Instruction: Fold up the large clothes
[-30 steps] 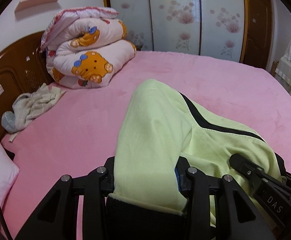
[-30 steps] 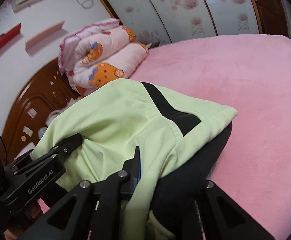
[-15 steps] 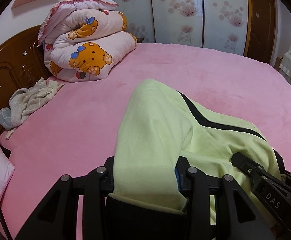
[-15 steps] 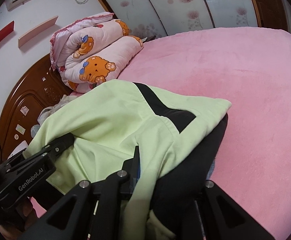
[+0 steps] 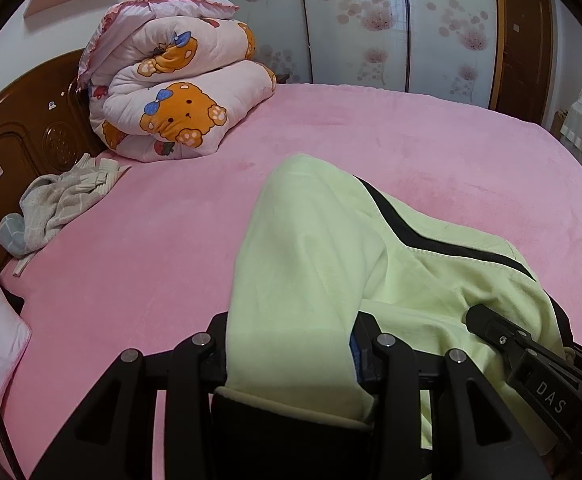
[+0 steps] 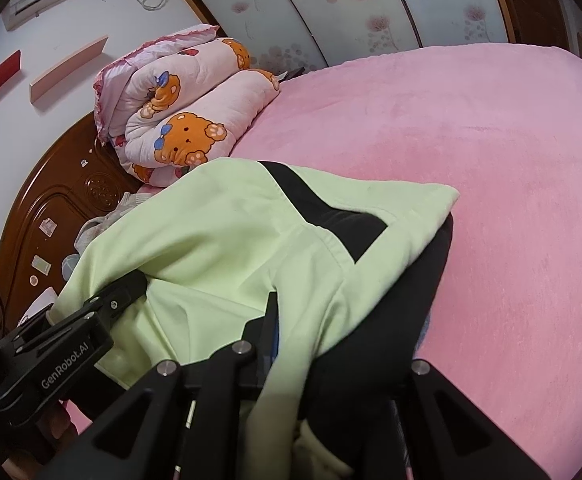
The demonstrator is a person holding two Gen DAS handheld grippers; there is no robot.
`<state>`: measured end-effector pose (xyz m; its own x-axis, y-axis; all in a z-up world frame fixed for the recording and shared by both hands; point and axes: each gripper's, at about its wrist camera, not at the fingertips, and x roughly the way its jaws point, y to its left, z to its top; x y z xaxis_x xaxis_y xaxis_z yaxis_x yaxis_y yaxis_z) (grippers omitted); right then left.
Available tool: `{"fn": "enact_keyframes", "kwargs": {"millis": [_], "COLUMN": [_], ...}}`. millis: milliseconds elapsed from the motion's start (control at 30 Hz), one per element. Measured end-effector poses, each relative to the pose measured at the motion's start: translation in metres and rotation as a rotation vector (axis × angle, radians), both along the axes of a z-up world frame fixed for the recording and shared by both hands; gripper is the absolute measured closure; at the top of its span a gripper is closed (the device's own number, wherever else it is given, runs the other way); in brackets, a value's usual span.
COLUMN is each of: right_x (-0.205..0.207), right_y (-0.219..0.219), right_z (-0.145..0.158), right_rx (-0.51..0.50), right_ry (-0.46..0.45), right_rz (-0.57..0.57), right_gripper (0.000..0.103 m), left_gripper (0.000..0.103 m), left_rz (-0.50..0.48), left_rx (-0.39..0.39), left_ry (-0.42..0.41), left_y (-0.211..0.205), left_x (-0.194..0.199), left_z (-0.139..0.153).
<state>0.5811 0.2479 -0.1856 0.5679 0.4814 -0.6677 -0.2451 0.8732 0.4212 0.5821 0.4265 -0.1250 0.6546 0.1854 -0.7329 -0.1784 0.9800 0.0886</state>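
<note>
I am gripping the lime-green garment (image 5: pixel 311 264) in my left tool (image 5: pixel 291 356) and right tool (image 6: pixel 323 344) over the pink bed (image 5: pixel 139 256); only the right view is showing its black lining.

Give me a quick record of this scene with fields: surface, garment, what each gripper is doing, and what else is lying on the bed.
surface: bed with a pink cover
garment: light green garment with black panels, bunched near the bed's near edge
left gripper: shut on a green fold
right gripper: shut on green and black cloth
other items: rolled bear-print quilt at the headboard; crumpled grey clothes beside it
fold state: not yet flat or squared
</note>
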Motion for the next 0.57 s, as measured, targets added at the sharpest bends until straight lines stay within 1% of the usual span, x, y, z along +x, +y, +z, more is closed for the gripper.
{"fn": "enact_keyframes", "kwargs": {"millis": [367,467,533,567], "right_x": [0.0001,0.0008,0.0030,0.0041], "right_y": [-0.0003,-0.0015,-0.0044,-0.0066], "right_z": [-0.0014,-0.0037,-0.0068,-0.0085], "right_rx": [0.002,0.004,0.003,0.006], "right_ry": [0.003,0.023,0.064,0.087], "right_rz": [-0.001,-0.007,-0.026,-0.037], "right_gripper": [0.091,0.086,0.079,0.077], "left_gripper": [0.064,0.061,0.056,0.055], "left_rz": [-0.005,-0.008,-0.012,-0.013], "left_rx": [-0.010,-0.012,-0.008,-0.009], "left_ry": [0.001,0.007,0.020,0.024], "left_y": [0.0040,0.0053,0.0058,0.0060], "left_x": [0.0027,0.0032,0.0041,0.0047], "left_z": [-0.0033,-0.0043,-0.0045,-0.0039]}}
